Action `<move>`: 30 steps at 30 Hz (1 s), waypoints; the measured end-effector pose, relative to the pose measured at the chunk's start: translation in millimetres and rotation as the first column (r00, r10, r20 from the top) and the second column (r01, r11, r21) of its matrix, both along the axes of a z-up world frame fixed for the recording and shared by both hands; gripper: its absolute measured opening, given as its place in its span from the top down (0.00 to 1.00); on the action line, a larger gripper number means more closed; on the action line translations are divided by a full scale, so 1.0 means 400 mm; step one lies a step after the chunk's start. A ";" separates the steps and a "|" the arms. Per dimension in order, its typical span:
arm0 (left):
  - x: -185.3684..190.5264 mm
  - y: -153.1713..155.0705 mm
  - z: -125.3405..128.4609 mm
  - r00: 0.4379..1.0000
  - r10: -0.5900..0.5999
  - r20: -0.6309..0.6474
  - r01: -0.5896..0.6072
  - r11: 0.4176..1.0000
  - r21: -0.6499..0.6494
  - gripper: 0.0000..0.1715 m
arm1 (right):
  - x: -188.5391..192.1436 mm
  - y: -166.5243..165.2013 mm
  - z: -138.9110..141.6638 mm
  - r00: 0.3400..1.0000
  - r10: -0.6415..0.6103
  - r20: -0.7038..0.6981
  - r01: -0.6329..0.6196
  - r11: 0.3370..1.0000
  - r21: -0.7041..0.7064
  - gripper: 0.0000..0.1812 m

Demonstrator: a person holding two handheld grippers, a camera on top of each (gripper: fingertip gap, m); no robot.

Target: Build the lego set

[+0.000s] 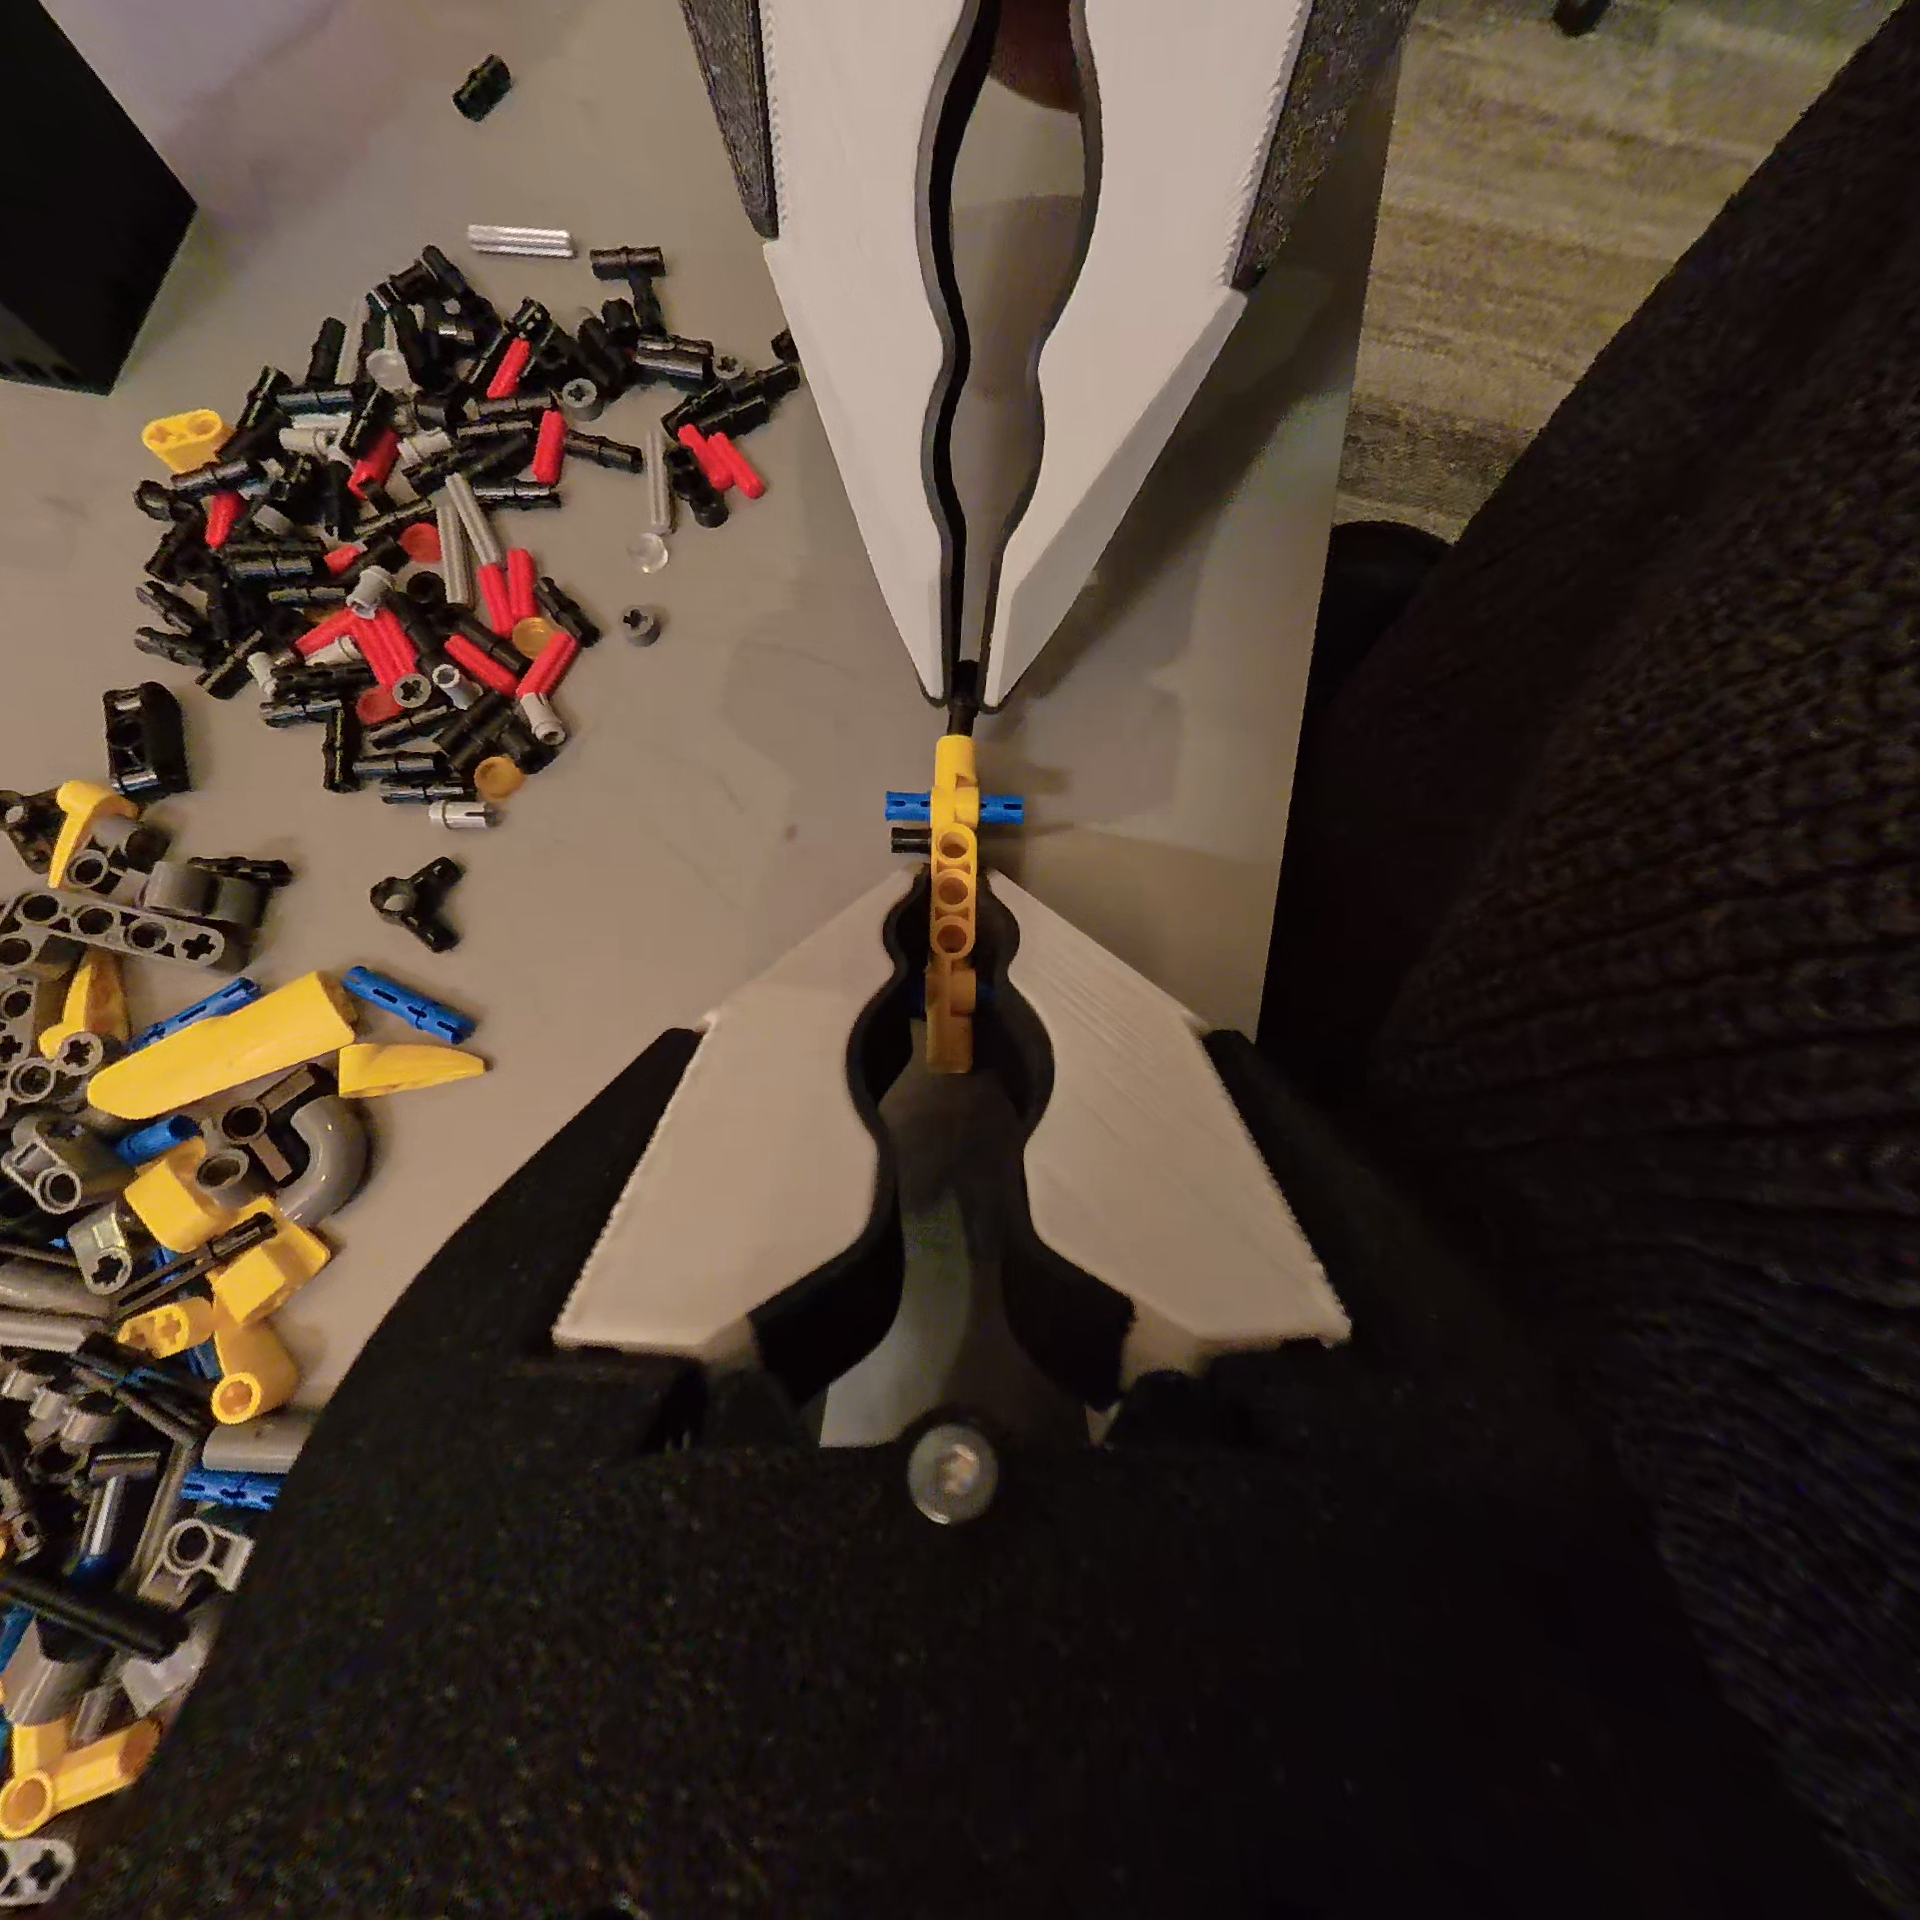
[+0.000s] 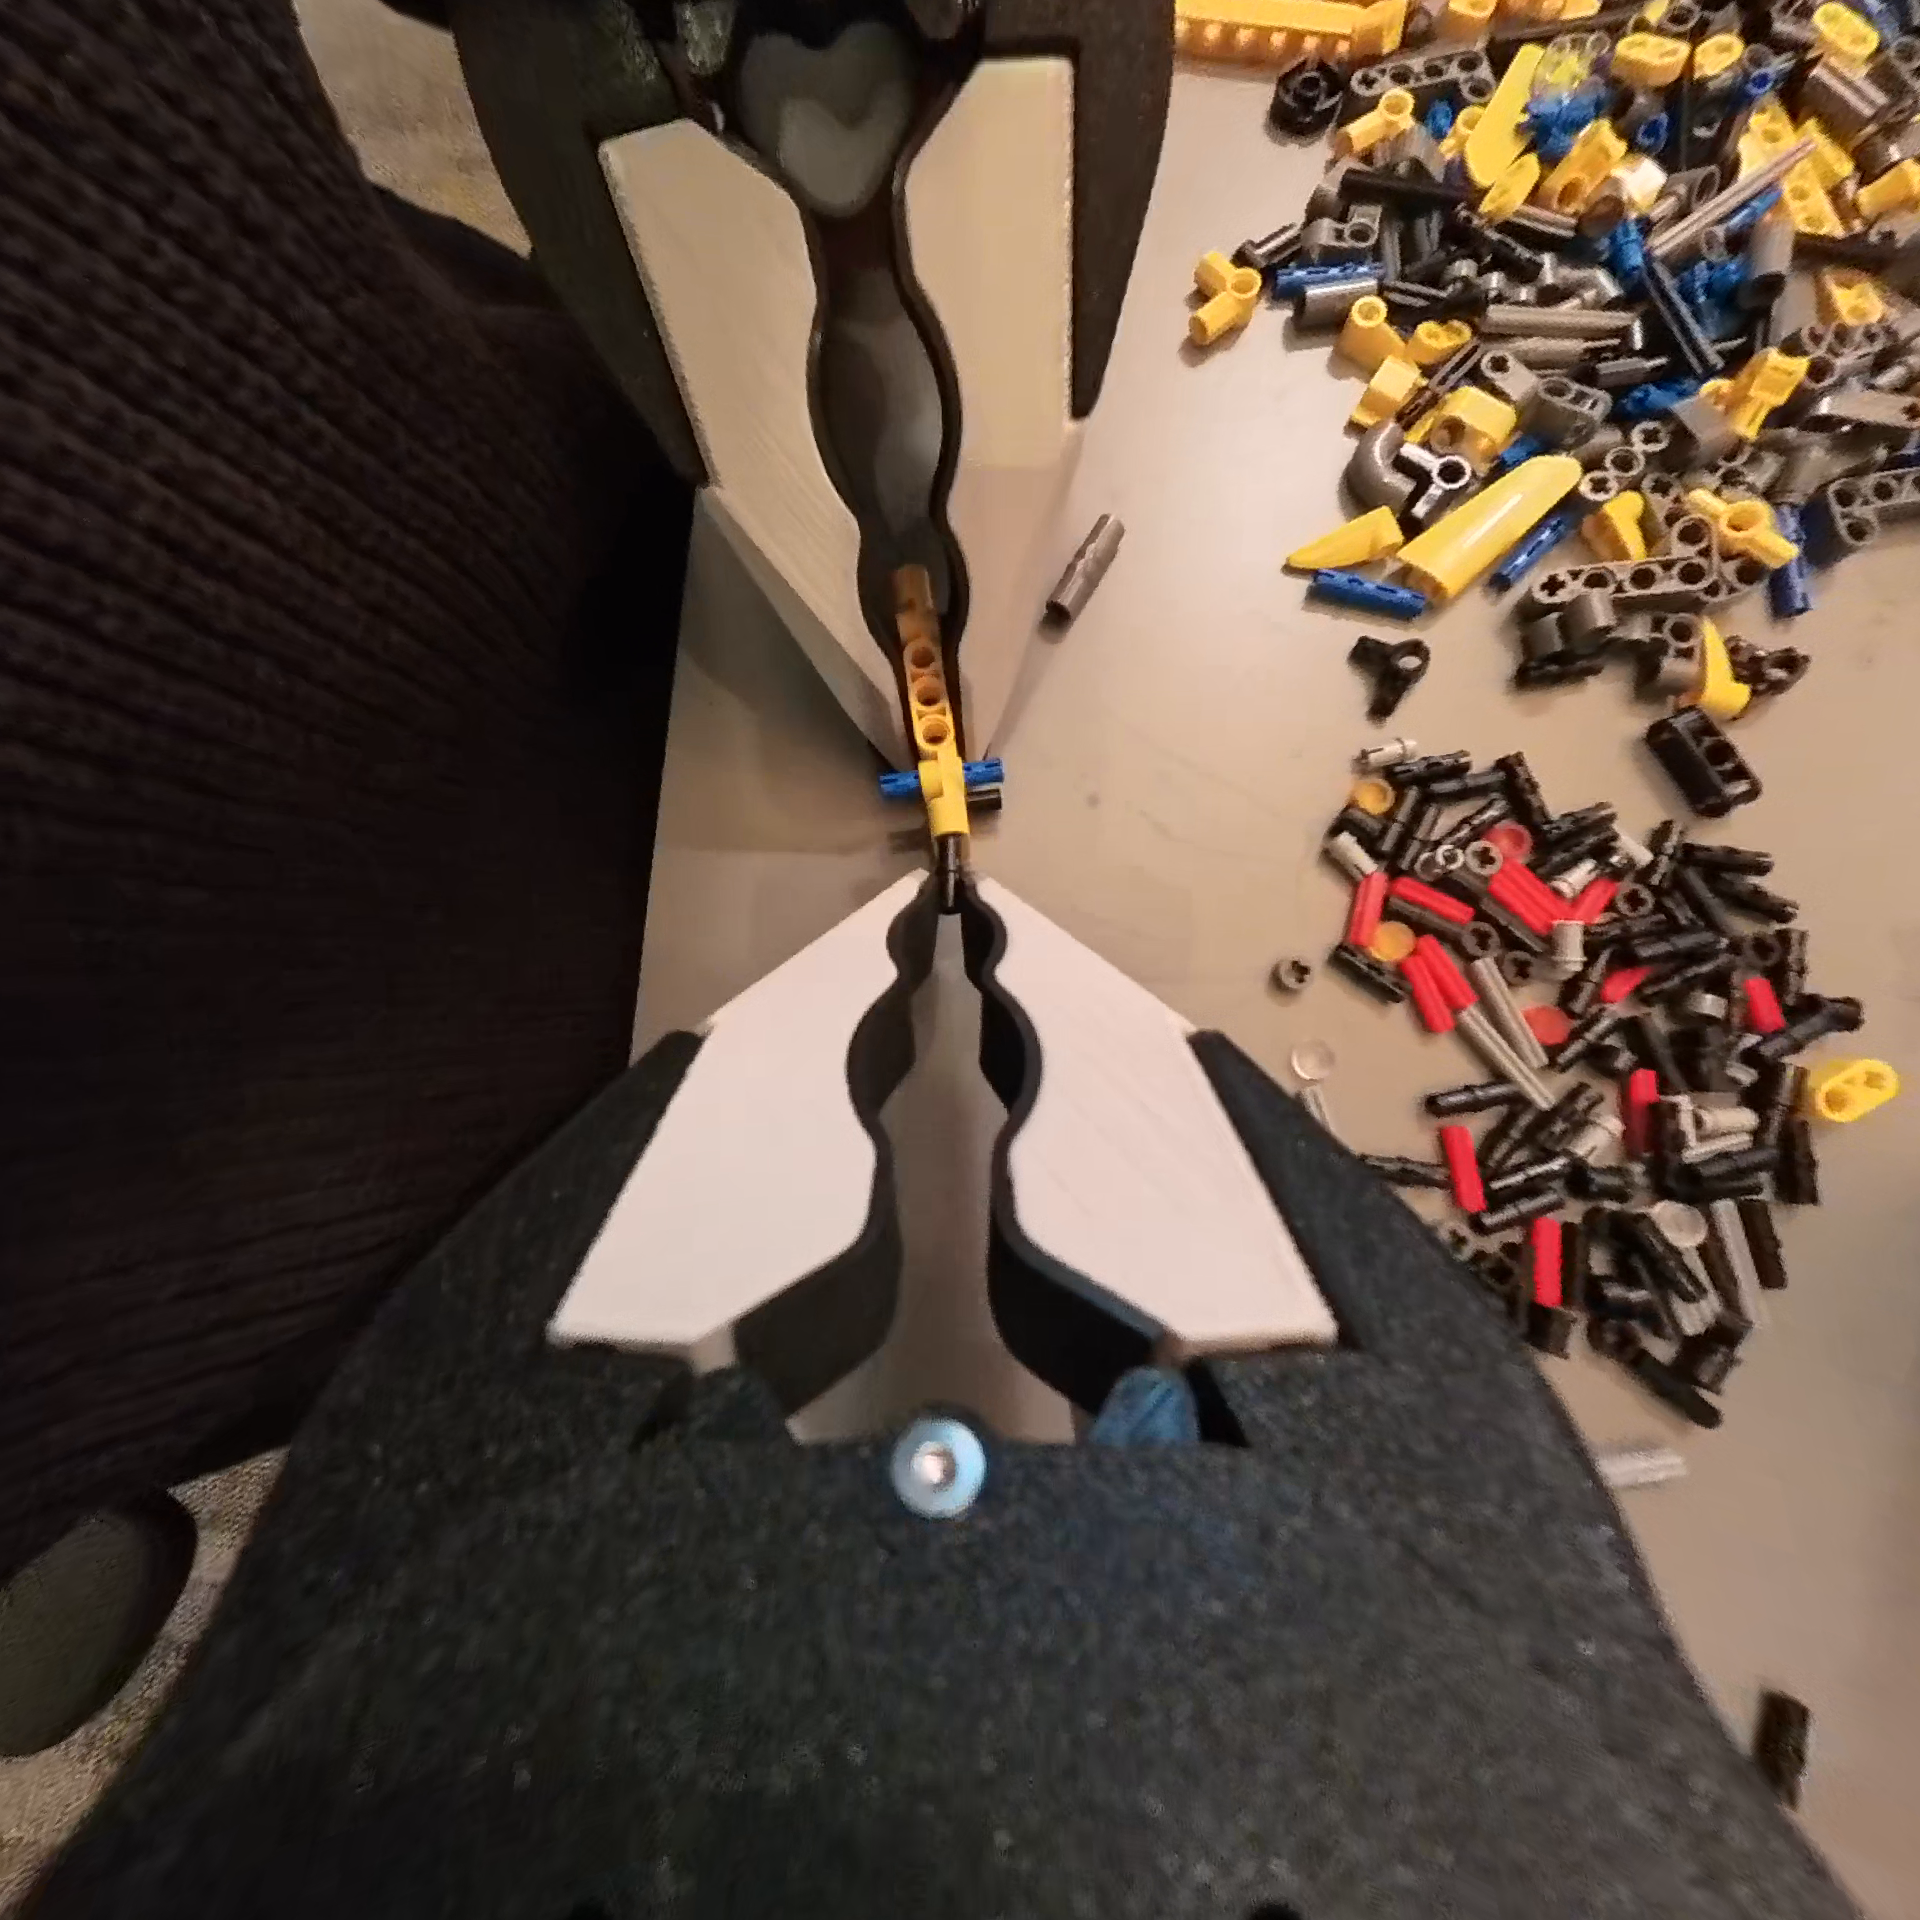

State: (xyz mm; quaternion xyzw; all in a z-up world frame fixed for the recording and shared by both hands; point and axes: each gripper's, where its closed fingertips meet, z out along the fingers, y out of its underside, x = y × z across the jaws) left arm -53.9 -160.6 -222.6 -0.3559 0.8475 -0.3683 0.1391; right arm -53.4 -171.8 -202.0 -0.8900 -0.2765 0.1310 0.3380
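My left gripper (image 1: 951, 878) is shut on a yellow beam with holes (image 1: 951, 914), held above the grey table near its edge. A blue pin (image 1: 902, 803) and a black pin (image 1: 906, 840) cross the beam near its far end. My right gripper (image 2: 948, 881) faces it tip to tip and is shut on a small black pin (image 2: 950, 868) that meets the beam's end (image 2: 948, 810). In the left wrist view the right gripper (image 1: 964, 694) comes down from the top. In the right wrist view the left gripper (image 2: 940, 743) comes down from the top.
A pile of black, red and grey pins (image 1: 416, 540) lies on the grey table (image 1: 675, 810), with a heap of yellow, grey and blue parts (image 1: 156, 1143) beside it. The piles also show in the right wrist view (image 2: 1558, 1039). A black cloth-covered shape (image 1: 1662, 935) lies past the table edge. My left and right fingertips are right by each other.
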 end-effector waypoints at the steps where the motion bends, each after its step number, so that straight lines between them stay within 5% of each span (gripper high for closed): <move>1: 0.001 0.000 0.000 1.000 -0.004 0.005 0.004 1.000 0.006 0.96 | 0.000 0.000 0.000 1.000 0.006 -0.003 -0.006 1.000 0.011 0.98; 18: 0.001 -0.004 -0.003 0.999 -0.040 -0.002 0.040 0.999 0.002 0.96 | -0.008 0.000 0.000 0.949 -0.061 -0.309 0.022 0.992 -0.128 0.98; 25: -0.001 -0.004 -0.004 0.999 -0.037 -0.017 0.037 0.999 -0.012 0.96 | -0.007 0.002 0.003 0.997 0.074 -0.004 -0.074 0.997 -0.036 0.98; 30: -0.003 -0.004 -0.004 0.999 -0.036 -0.018 0.036 0.999 -0.014 0.96 | -0.011 0.007 0.013 0.988 0.143 0.060 -0.146 0.988 0.044 0.98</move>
